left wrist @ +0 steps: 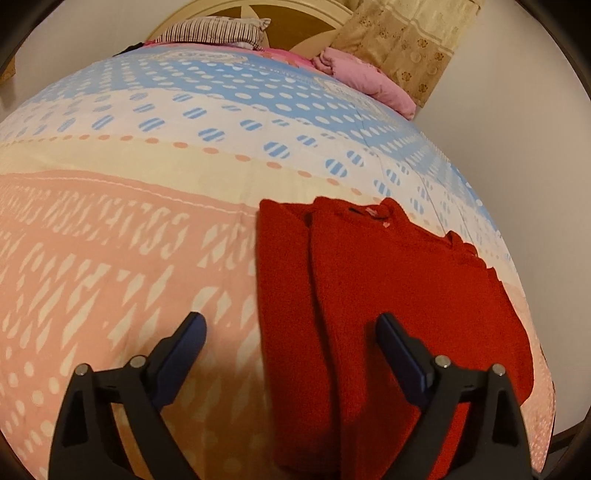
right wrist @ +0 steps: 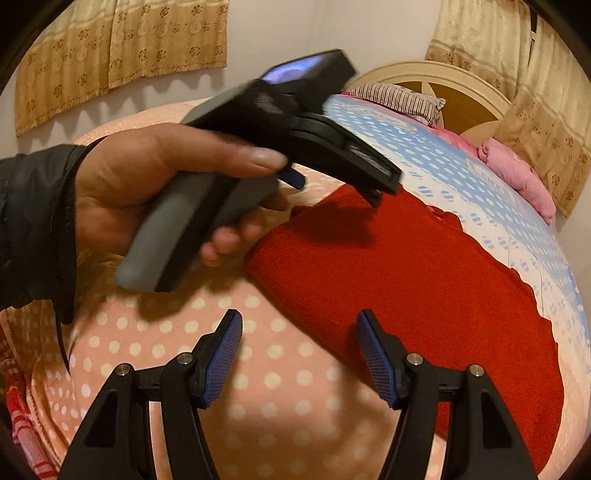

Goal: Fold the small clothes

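Red fleece makes up the small garment (left wrist: 388, 302), which lies flat and partly folded on the patterned bedspread (left wrist: 129, 229), its left side turned in over the body so a long lengthwise crease runs down it, the neckline with a pink label toward the headboard (left wrist: 291, 11). It sits toward the right edge of the bed, on the pink and blue bands of the cover. The left gripper (left wrist: 291, 325) hovers above the garment's near end with its jaws spread wide and nothing between them; the left blue pad is over bare bedspread, the right over the red cloth, neither pressing on it. In the right wrist view the right gripper (right wrist: 299, 332) also stands spread and empty, above the dotted pink cover just beside the garment's near corner. Ahead of it a hand (right wrist: 147, 184) in a dark sleeve (right wrist: 33, 221) grips the grey handle of the left tool, blurred, its nose over the garment's far left corner. A striped pillow (left wrist: 218, 31) and a pink bundle of cloth (left wrist: 365, 79) lie at the head of the bed, and patterned beige curtains (right wrist: 122, 40) hang on the wall.
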A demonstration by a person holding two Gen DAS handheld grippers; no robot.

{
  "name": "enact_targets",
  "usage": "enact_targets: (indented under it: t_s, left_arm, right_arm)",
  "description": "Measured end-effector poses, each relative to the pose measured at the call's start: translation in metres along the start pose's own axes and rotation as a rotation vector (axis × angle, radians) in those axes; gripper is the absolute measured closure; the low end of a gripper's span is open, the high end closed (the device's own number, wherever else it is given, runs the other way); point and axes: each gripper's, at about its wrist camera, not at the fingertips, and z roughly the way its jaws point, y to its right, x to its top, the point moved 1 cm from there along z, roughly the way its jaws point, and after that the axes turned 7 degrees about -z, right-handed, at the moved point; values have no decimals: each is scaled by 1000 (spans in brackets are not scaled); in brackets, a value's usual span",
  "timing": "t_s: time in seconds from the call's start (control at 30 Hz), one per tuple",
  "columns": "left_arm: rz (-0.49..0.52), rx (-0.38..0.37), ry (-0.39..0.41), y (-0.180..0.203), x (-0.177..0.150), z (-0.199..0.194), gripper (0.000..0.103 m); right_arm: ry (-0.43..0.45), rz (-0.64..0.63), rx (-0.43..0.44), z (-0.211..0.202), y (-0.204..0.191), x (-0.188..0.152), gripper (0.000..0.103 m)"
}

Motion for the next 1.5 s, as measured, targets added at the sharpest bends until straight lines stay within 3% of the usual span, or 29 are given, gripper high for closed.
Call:
enact_targets:
  t_s: [0.2,0.3,0.4,0.53,0.63,0.73,0.83,0.93,1.0,1.07,1.23,1.27,1.33,1.37,1.5]
  left_arm:
    - [24,4,1,0,0,3,10]
    - [23,-1,15,-3,2,-2,24]
    - [0,-45,24,-8,0,-14,34]
    - [18,-115,21,-5,-17,-34,35]
    - [68,-130,1,2,-33,-40,33]
    - [110,-85,-1,7,-38,-35,33]
    - [81,-103,-12,6,-40,-33,37]
    - [90,-111,1,10,-54,-44,45]
    - [103,-93,5,11,-68,-52,49]
    - [95,-95,-5,9,-78,-60,50]
    - [137,-124,-18,14,-95,-69,50]
    - [139,-125,-19,14,-95,-67,53]
    - [132,-125,-17,14,-94,-64,69]
    - [124,-145,-13,13,-92,-64,86]
    - [127,-160,24,12,-100,-77,89]
  right_arm:
    - [-5,-4,-12,10,-4,1,38]
    - [7,14,1,7,1,-1,38]
    - [25,50,4,-4,14,-11,38]
    - [14,78,-59,-29,40,-40,38]
    - [22,239,-99,-60,87,-80,38]
    - [19,439,-180,-83,139,-119,38]
    - [-5,653,-265,-97,194,-157,38]
    - [4,756,-186,-96,213,-175,41]
    - [-2,753,-148,-91,213,-179,44]
    - [-17,738,-154,-86,211,-182,53]
    - [54,715,-186,-94,200,-171,53]
    - [70,703,-191,-97,197,-165,53]
    - [83,681,-185,-100,193,-157,53]
    - [81,672,-183,-100,192,-154,53]
    - [77,665,-179,-97,189,-152,53]
